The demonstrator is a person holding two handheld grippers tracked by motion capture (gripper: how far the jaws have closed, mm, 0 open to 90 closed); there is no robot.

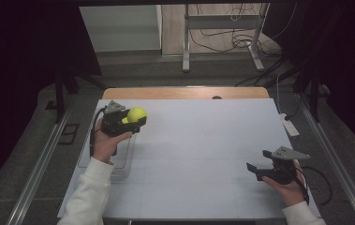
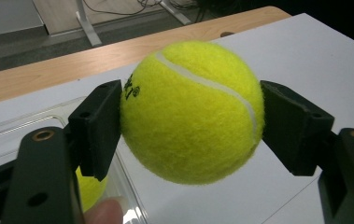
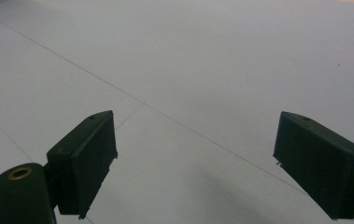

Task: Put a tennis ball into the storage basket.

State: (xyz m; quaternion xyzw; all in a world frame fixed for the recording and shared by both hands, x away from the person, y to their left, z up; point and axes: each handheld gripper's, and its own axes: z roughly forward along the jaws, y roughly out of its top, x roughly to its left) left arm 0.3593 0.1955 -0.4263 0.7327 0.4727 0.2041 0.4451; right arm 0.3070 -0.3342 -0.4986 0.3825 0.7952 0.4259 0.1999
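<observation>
the left tool (image 1: 135,121) is clamped on a yellow tennis ball (image 2: 191,112), held above the white worktop (image 1: 198,150); its black printed mark is too small to read. the right tool (image 3: 193,168) is spread, holding nothing.

L gripper (image 1: 127,123) at table's left, held above a clear tray (image 1: 125,159), jaws clamped on a yellow tennis ball (image 1: 136,114). R gripper (image 1: 259,165) near the front right corner, well apart from the ball, jaws spread w/ nothing between. White sheet (image 1: 203,150) covers table; wooden edge (image 1: 184,92) at the far side
</observation>
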